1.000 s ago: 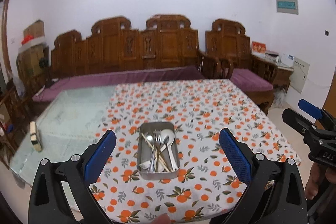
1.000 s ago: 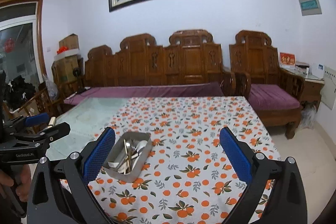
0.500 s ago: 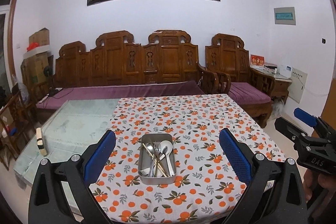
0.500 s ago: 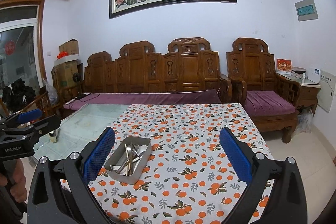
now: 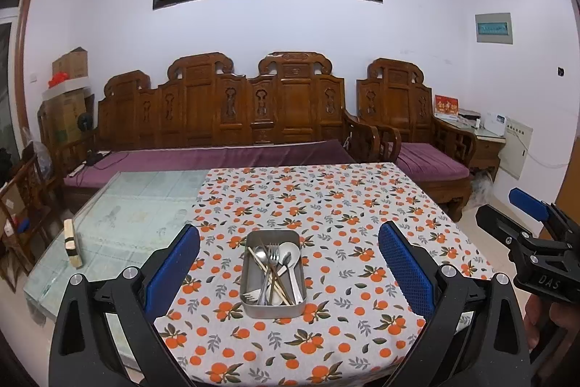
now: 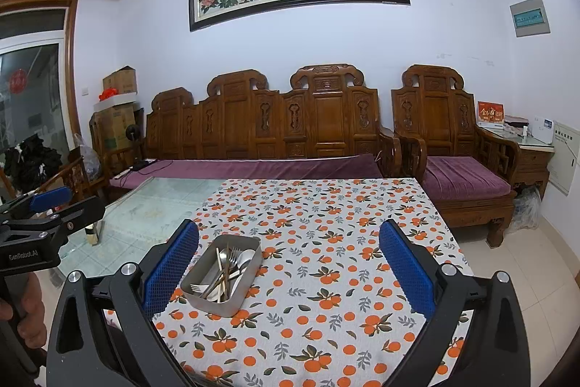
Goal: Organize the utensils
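Note:
A rectangular metal tray [image 5: 250,309] stands on the orange-patterned tablecloth [image 5: 326,213] near the table's front edge. It holds a fork, spoons and chopsticks [image 5: 275,269] piled together. In the right wrist view the tray [image 6: 214,305] lies front left. My left gripper [image 5: 289,269] is open and empty, held back from the table with the tray between its fingers in view. My right gripper [image 6: 289,269] is open and empty, to the right of the tray. Each gripper shows at the edge of the other's view [image 5: 529,234] [image 6: 43,216].
The cloth covers the right part of a glass-topped table [image 5: 137,209]. A small block [image 5: 72,247] stands on the glass at the left edge. A carved wooden sofa [image 5: 232,118] with purple cushions and an armchair [image 5: 417,133] stand behind the table.
Both grippers have tilted up and drawn back a little, so the table and tray sit lower in both views. Both stay open and empty. The tray has not moved.

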### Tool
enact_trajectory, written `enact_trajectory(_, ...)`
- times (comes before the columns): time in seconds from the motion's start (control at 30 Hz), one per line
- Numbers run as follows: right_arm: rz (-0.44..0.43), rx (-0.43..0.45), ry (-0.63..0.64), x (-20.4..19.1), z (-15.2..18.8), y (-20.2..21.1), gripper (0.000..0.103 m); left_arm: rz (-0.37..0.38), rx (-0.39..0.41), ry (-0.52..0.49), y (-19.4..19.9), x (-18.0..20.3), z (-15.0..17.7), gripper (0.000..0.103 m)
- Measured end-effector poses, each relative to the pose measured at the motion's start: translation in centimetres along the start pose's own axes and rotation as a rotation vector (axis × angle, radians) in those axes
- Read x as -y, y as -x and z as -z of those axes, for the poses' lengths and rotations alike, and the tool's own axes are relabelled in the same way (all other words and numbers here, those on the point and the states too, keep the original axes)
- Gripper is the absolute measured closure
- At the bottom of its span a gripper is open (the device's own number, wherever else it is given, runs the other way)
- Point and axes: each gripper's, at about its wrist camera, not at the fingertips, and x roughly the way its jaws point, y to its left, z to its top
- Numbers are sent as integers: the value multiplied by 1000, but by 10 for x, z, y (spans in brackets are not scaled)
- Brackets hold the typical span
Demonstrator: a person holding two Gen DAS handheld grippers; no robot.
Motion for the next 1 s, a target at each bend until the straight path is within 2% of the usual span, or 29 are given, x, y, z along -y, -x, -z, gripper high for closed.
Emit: enact_trajectory(1.0, -1, -2, 4, -3, 2, 0, 3, 2, 1, -1, 1, 0, 1, 8)
